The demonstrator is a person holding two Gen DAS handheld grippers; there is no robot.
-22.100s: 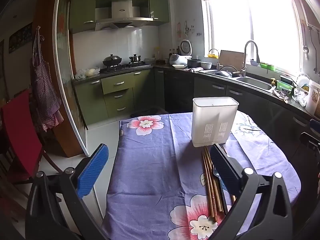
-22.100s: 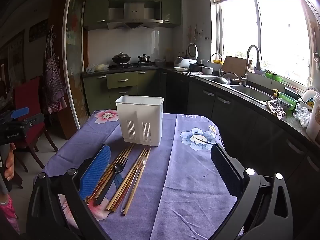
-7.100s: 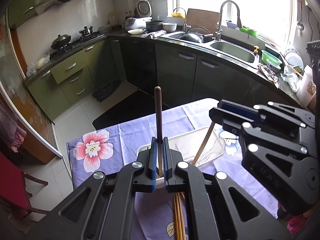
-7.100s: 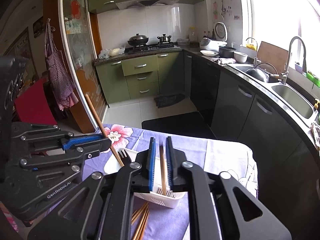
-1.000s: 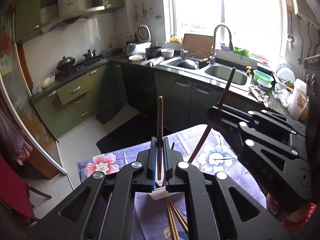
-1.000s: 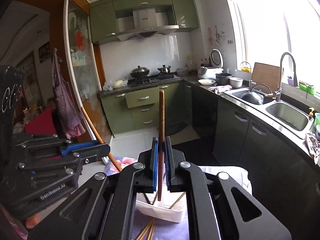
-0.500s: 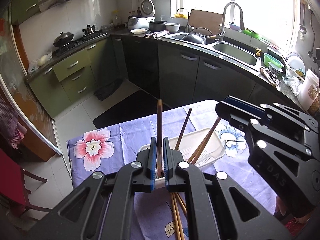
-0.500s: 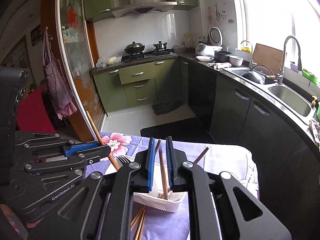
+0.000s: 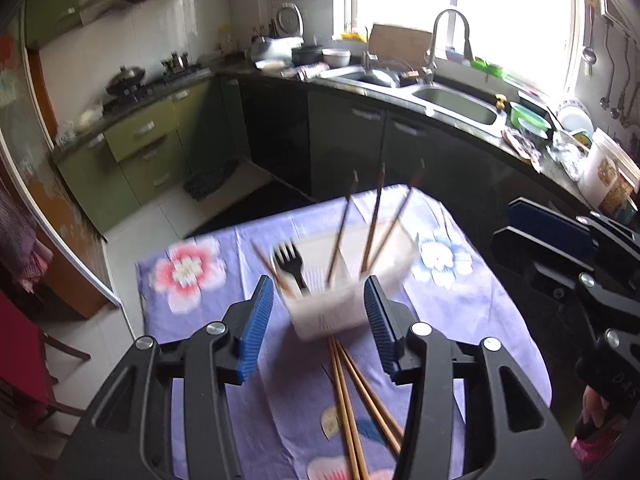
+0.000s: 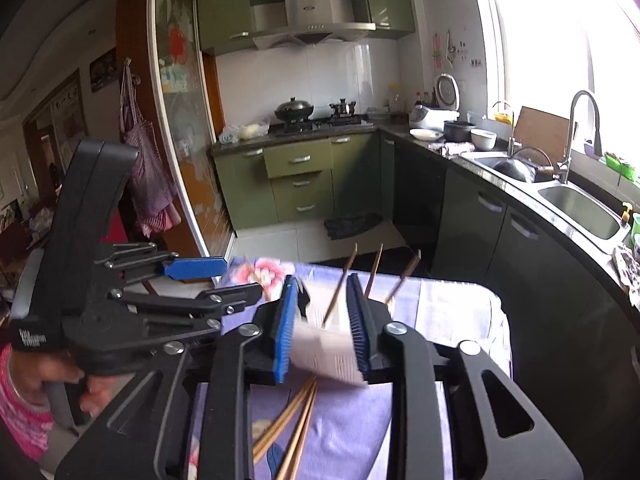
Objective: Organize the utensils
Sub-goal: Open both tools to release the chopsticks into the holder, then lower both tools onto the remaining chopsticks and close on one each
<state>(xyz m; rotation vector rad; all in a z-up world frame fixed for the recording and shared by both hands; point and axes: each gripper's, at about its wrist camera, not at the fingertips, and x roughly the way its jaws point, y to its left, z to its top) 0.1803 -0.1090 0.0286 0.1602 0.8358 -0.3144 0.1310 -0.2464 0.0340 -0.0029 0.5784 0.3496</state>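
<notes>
The left gripper [image 9: 319, 312] hangs above the near side of the white utensil holder [image 9: 352, 280]. Its jaws are opening, and nothing is pressed between the blue pads [image 9: 256, 328]; the holder only shows through the gap from above. The right gripper [image 10: 323, 322] is just beside it. Its jaws are opening too, with a narrower gap, and no chopstick is gripped there.

The holder stands on the table [image 9: 480, 320], which is covered with a purple cloth with flowers. It is near the far edge of the table, and free cloth lies on its left and right sides. Inside the holder a black fork [image 9: 290, 262] stands with its prongs up in the left part. Three brown chopsticks [image 9: 374, 216] lean in the right part, their tips rising above the rim. One more thin stick leans next to the fork, but it is blurred.

Loose chopsticks [image 9: 348, 392] lie on the cloth in front of the holder, and their far ends reach its base. They run toward the near edge, between the two grippers.

In the left wrist view the right gripper's body fills the right side, over the table's right edge. In the right wrist view the left gripper and the person's hand [image 10: 36, 380] fill the left side. Beyond the far edge there is open floor, then the dark cabinets [image 10: 520, 248] under the sink.
</notes>
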